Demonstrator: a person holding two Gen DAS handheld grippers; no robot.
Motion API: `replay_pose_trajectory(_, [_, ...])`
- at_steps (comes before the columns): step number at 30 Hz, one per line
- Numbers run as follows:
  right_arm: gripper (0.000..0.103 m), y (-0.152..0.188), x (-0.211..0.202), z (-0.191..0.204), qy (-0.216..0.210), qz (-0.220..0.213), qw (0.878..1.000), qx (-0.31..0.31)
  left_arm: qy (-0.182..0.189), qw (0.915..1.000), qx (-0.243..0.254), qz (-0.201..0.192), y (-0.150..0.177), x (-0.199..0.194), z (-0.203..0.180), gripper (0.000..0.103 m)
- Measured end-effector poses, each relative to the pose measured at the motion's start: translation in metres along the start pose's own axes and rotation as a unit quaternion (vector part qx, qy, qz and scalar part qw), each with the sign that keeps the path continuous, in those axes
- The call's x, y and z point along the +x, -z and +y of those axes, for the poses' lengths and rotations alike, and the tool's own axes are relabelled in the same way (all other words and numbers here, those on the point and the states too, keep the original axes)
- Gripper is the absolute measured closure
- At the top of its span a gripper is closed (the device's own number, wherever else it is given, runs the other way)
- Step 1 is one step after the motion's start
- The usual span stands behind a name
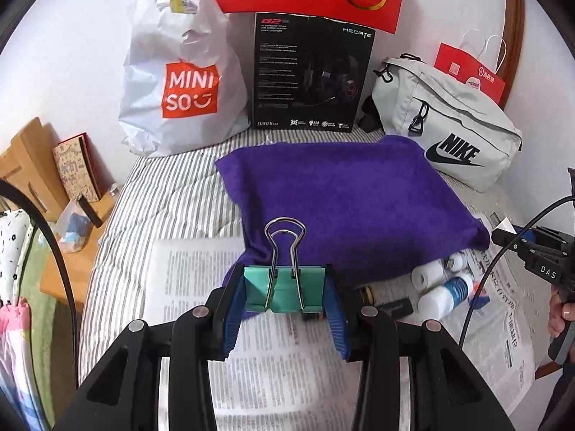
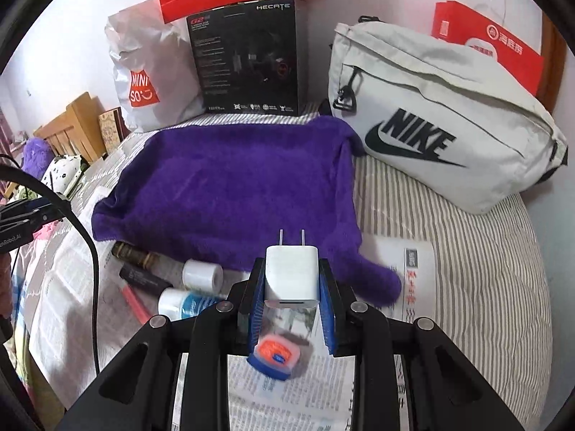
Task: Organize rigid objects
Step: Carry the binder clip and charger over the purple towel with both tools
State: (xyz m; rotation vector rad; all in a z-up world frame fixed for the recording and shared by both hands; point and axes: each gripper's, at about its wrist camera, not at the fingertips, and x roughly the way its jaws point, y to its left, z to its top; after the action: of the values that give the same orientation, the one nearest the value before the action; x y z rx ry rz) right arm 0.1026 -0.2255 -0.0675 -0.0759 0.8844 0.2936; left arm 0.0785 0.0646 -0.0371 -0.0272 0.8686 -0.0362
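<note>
Left gripper [image 1: 284, 296]: fingers clamp a green binder clip [image 1: 284, 289], handles pointing forward. Right gripper [image 2: 291, 283]: fingers grip a white charger [image 2: 291, 274], prongs forward; only this view shows the orange-blue container [image 2: 275, 357] beneath them.

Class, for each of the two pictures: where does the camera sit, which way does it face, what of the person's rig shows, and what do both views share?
Left wrist: sits behind the left gripper, facing the purple towel; fingers clamp a green binder clip.
Right wrist: sits behind the right gripper, facing the same way; fingers clamp a white charger.
Shared: towel, Nike bag, black box.
</note>
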Motion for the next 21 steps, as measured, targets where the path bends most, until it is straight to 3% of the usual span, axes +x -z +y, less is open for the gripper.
replay_pose_trajectory(21, [0.076,-0.068,0.055,0.001,-0.02,0.007,1.0,-0.015,0.023,0.9993,-0.015,0.025,-0.065,0.078,0.003,0.064])
